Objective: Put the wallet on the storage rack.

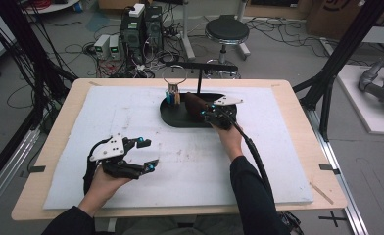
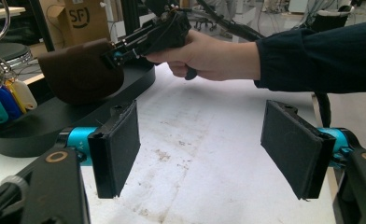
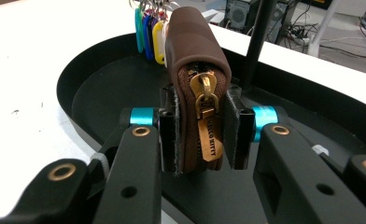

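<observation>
The right gripper is clenched on a brown zip pouch, its 2 pads pressing the pouch's flanks at the zipper end. The pouch stands on edge between the jaws, its brass zipper pull hanging down the middle of the gap and facing back toward the gripper's camera. Beyond the jaw tips the pouch's far end reaches toward a bunch of coloured key tags, and below the jaws lies the floor of the black tray; whether the pouch's lower edge touches that floor I cannot tell. In the high view the right gripper sits over the tray near the thin black post of the stand.

The left gripper is released, its 2 pads set wide apart with only the white mat between them; the pouch sits well ahead of its jaws and to their left.

The step looks like moving the pouch in or out of the tray. To do it well, I would keep the squeeze even so the soft sides do not slip, travel straight up past the tray rim, and steer clear of the post just beyond the right-hand jaw and the tags ahead.
</observation>
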